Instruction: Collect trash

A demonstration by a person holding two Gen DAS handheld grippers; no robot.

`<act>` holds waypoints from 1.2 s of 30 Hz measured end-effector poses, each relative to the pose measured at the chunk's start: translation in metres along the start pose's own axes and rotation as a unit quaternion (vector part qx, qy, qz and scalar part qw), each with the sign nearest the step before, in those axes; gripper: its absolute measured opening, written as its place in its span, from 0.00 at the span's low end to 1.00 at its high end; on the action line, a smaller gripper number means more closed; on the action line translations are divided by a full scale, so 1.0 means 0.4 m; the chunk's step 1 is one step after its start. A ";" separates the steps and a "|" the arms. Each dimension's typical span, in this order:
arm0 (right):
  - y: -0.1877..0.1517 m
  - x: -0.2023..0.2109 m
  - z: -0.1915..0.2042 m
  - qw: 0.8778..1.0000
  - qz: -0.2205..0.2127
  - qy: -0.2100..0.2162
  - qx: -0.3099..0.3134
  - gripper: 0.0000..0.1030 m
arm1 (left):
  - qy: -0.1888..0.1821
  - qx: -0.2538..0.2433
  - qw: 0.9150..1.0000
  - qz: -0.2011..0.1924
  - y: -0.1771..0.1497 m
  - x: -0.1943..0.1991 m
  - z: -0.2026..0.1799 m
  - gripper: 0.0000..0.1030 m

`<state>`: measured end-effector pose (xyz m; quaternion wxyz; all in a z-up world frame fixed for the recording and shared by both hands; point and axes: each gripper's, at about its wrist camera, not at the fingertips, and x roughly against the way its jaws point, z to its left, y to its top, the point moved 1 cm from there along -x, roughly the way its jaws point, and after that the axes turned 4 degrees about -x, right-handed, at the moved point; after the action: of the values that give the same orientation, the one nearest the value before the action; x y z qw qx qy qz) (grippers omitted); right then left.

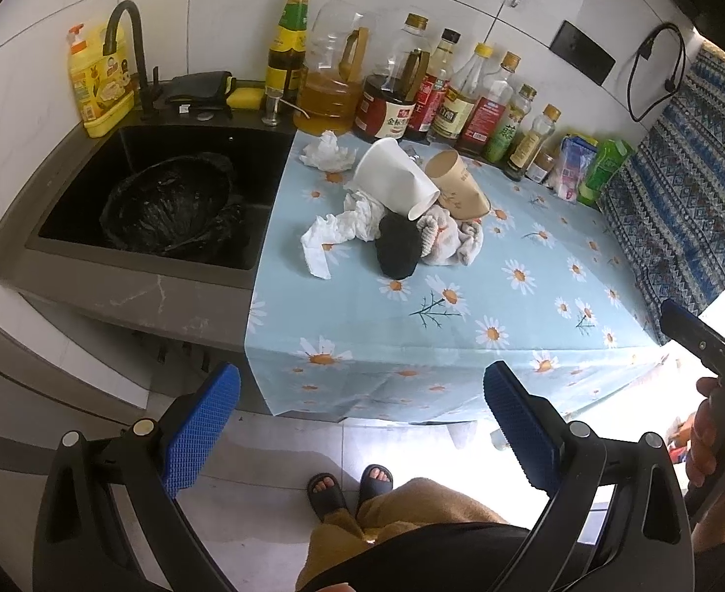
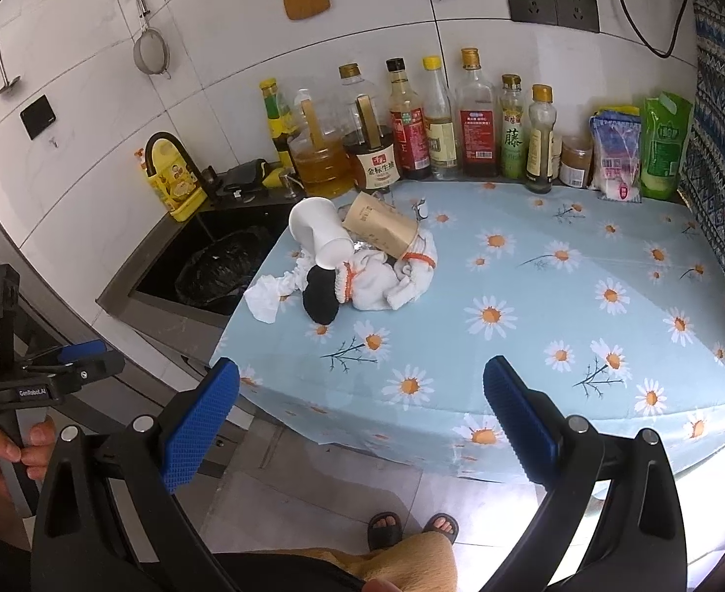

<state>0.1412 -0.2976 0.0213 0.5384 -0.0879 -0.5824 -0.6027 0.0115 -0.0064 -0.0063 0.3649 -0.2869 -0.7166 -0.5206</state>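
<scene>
Now | 2 paper cups (image 1: 396, 182) tipped | crumpled tissue (image 1: 326, 152) | grippers (image 1: 361, 424) agape

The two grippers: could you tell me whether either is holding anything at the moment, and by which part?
Nothing is held. The left gripper and the right gripper are both open and empty, short of the trash pile on the table.

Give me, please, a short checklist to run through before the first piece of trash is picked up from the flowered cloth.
1. Left tool open, holding nothing: ok.
2. Right tool open, holding nothing: ok.
3. Black bag in sink open to receive trash: ok.
4. White cup and brown cup lie tipped on the pile, reachable from above: ok.
5. Cups free of liquid: cannot tell.
6. Tools close enough to the pile: not ok, both hang off the counter's front edge.
</scene>
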 end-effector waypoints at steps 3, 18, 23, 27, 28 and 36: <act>-0.001 0.001 -0.001 1.000 0.001 0.000 -0.001 0.95 | -0.002 0.002 1.000 -0.001 0.004 0.002 0.002 0.93; 0.003 -0.019 0.013 1.000 0.012 -0.004 0.002 0.95 | -0.039 0.008 0.999 0.004 0.019 -0.015 0.010 0.93; 0.019 -0.043 -0.001 1.000 0.024 -0.003 0.009 0.95 | -0.060 0.014 0.998 -0.002 0.037 -0.028 0.009 0.93; 0.053 -0.075 -0.008 0.999 0.031 -0.001 0.028 0.95 | -0.080 0.039 0.996 0.001 0.051 -0.053 0.016 0.93; 0.061 -0.084 -0.009 0.999 0.031 0.001 0.033 0.95 | -0.081 0.042 0.996 0.001 0.053 -0.058 0.017 0.93; 0.183 -0.216 -0.014 0.994 0.048 0.012 0.093 0.95 | -0.080 0.099 0.992 -0.015 0.129 -0.115 0.045 0.93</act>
<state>0.2342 -0.2362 0.0007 0.5796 -0.0584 -0.6248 -0.5199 0.0743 0.0244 -0.0200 0.3253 -0.2788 -0.7956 -0.4283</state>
